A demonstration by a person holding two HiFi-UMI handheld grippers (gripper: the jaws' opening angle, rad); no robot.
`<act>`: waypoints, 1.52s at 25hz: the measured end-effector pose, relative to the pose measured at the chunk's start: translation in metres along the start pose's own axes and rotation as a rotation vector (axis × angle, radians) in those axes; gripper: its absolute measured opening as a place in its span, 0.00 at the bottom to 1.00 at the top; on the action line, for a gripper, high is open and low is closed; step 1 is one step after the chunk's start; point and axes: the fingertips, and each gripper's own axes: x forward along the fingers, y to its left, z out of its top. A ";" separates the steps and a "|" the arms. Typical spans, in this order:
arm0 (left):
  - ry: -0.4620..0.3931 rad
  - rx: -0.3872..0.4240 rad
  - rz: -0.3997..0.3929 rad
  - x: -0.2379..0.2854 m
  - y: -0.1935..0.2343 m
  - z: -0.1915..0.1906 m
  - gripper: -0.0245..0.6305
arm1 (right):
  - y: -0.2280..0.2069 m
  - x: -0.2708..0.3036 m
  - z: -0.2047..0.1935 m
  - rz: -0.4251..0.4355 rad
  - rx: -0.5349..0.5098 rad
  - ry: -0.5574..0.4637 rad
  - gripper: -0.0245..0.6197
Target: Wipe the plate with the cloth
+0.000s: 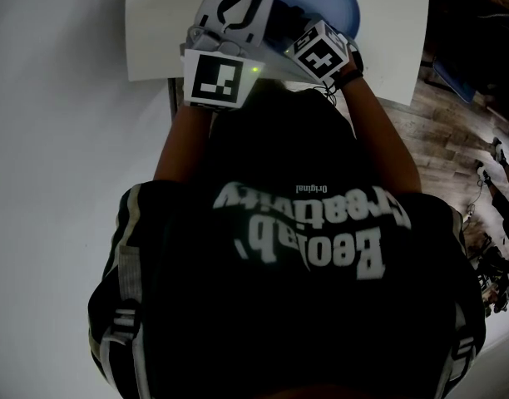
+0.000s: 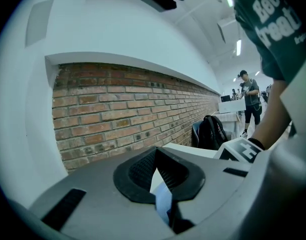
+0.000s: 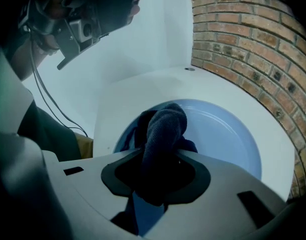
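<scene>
R gripper (image 3: 157,176) pinches a bunched dark-blue ribbed cloth (image 3: 164,126) over a smooth, round pale-blue plate (image 3: 228,134). L gripper (image 2: 160,184) is clamped on the plate's thin rim. Both sit close together above the white table (image 1: 155,23).

In the right gripper view the dark blue knitted cloth (image 3: 163,129) covers the left part of the pale blue round plate (image 3: 228,139). The right gripper (image 3: 158,179) hides the plate's near side behind its grey body, and the cloth's lower end is lost in shadow between the jaws. In the left gripper view only a thin sliver of the plate shows between the jaws of the left gripper (image 2: 160,189).

In the head view both grippers cover most of the plate, the picture's top edge cuts it, and the cloth is out of sight. The person's dark shirt (image 1: 304,223) hides the near edge of the white counter (image 1: 155,32).
</scene>
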 end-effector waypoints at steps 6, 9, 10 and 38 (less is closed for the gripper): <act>-0.004 0.018 -0.025 0.003 -0.012 0.006 0.04 | 0.002 -0.010 -0.015 -0.028 -0.035 0.018 0.21; -0.002 0.017 -0.026 0.003 -0.013 0.006 0.04 | 0.001 -0.013 -0.023 -0.040 -0.021 0.020 0.21; -0.001 0.021 -0.026 0.002 -0.013 0.006 0.04 | 0.001 -0.014 -0.025 -0.044 -0.017 0.018 0.21; 0.033 0.013 -0.001 -0.002 0.022 -0.010 0.04 | -0.084 -0.026 -0.045 -0.260 0.104 0.118 0.21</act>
